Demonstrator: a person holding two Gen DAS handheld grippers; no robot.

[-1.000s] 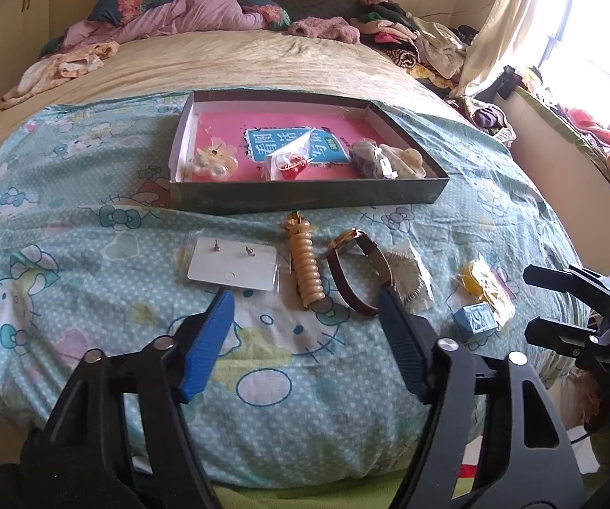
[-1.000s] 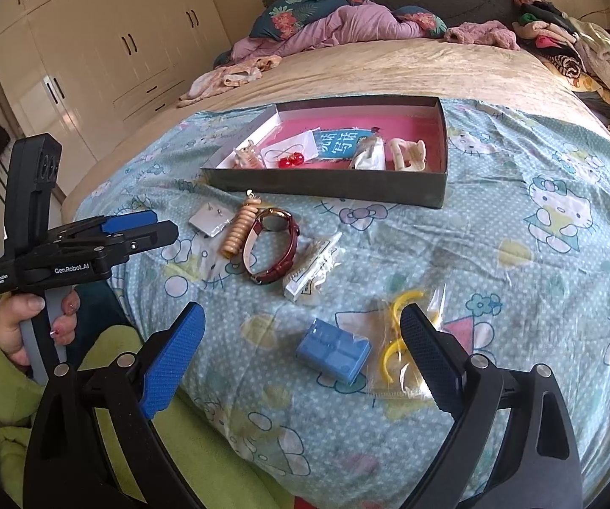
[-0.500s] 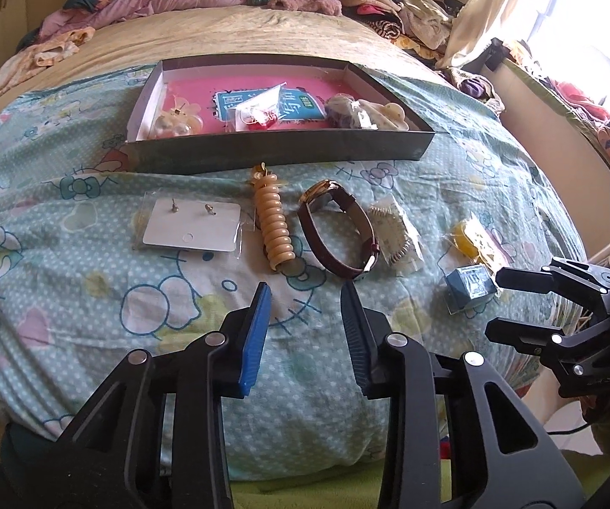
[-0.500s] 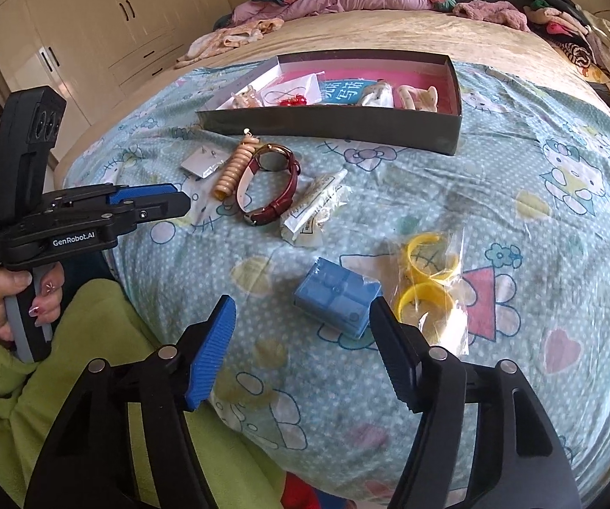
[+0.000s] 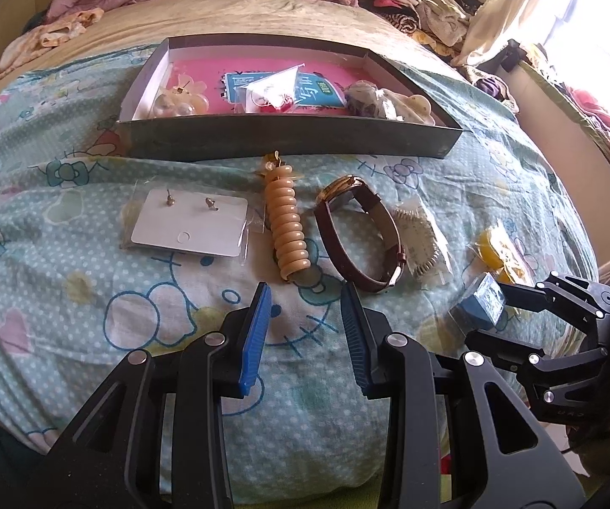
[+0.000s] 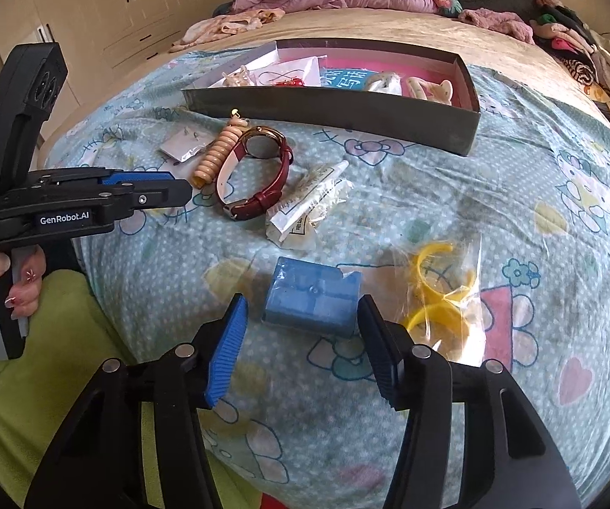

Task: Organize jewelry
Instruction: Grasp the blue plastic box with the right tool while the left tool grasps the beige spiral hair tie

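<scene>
Our right claw has just been narrowing, not yet gripping the blue box. We should centre on this box before clamping; the left claw is empty, part-open.

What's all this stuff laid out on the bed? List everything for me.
Tray: one, grey, pink inside, on the bedspread, holding small bagged trinkets.
Earring card: one, white, left of the coil.
Coil bracelet: one, beige, before the tray.
Watch: one, brown strap, right of the coil.
Clear packet: one, beside the watch.
Blue box: one, nearest.
Yellow rings: bagged, right of the box.
Left gripper: jaws empty.
Right gripper: jaws closing, flanking the box.
</scene>
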